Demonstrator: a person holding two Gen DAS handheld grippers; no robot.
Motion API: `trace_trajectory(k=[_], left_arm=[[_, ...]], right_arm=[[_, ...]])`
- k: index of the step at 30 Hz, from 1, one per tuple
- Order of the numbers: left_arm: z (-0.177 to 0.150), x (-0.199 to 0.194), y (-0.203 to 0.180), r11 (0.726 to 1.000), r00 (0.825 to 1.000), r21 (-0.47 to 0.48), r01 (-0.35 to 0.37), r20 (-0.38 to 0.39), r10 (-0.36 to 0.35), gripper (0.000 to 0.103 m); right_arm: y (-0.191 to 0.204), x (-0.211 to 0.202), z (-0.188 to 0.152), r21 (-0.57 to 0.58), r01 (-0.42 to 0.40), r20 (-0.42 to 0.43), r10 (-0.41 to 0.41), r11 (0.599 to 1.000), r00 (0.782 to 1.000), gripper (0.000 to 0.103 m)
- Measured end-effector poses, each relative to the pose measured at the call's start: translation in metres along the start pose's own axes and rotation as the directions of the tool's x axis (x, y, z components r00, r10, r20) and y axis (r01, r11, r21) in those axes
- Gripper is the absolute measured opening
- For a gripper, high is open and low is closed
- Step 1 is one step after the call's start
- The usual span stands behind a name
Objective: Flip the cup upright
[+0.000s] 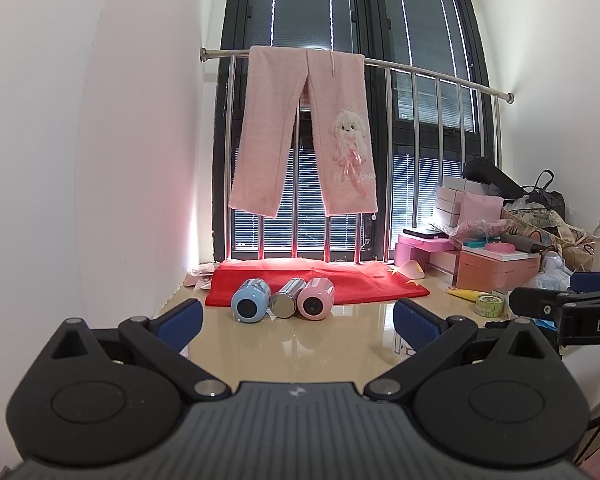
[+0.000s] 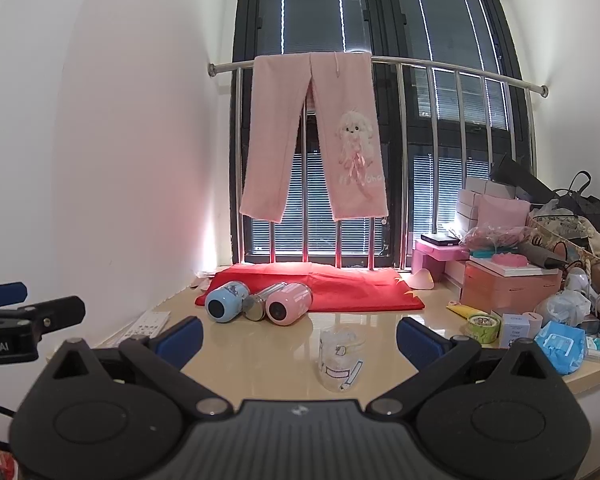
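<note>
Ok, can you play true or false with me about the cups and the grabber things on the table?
1. The clear cup stands on the table. True.
2. The blue bottle is standing up. False: it lies on its side.
3. The right gripper is squeezing the clear cup. False: it is open, and the cup is free in front of it.
4. The silver bottle lies between the blue and the pink bottle. True.
5. The left gripper holds a bottle. False: it is open and holds nothing.
</note>
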State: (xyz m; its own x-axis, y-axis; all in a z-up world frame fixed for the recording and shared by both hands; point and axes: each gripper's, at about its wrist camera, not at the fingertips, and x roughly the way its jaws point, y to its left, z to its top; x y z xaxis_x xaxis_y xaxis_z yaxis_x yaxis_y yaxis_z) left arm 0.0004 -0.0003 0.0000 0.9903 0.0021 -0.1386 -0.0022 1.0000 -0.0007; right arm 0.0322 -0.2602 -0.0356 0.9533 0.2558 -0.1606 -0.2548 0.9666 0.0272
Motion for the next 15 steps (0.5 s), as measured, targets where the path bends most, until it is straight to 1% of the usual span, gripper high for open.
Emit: trace_trajectory(k=[15], left_arm=[[0.0012,-0.0005,0.0002,1.000,1.000,0.000,0.001,0.001,-0.001,0.103]], right_arm=[[0.0011,-0.0058,0.0034,0.000,0.002,0.007,-0.002,1.000,1.000,0.103]])
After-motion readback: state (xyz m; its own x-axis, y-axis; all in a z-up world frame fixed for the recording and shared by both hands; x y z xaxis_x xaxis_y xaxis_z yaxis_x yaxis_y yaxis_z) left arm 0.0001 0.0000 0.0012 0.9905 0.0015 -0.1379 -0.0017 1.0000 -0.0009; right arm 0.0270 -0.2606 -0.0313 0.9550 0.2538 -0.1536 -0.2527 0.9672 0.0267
